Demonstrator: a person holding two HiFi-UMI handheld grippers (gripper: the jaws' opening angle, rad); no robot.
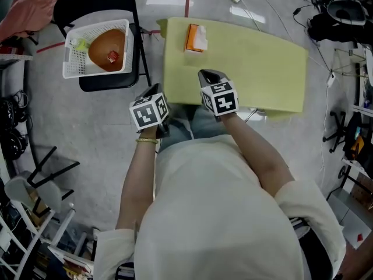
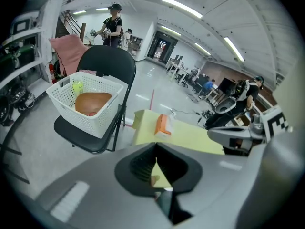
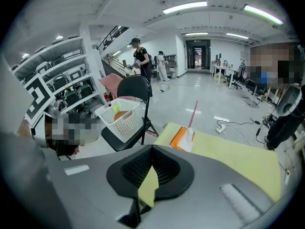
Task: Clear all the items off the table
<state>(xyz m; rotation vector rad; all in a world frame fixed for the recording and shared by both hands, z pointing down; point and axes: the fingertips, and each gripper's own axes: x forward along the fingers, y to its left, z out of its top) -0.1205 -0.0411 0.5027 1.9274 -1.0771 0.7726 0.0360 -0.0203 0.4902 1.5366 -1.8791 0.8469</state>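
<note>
One thing left on the table (image 1: 262,69)
Only the tissue box (image 1: 196,38) waits; left gripper (image 1: 155,90) and right gripper (image 1: 208,74) are pressed together, empty

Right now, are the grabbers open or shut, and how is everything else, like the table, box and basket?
left gripper, shut, empty.
right gripper, shut, empty.
tissue box, on the table near its far left corner, a tissue sticking out.
table, not cleared yet.
basket, on the chair seat, holding a round brown thing.
</note>
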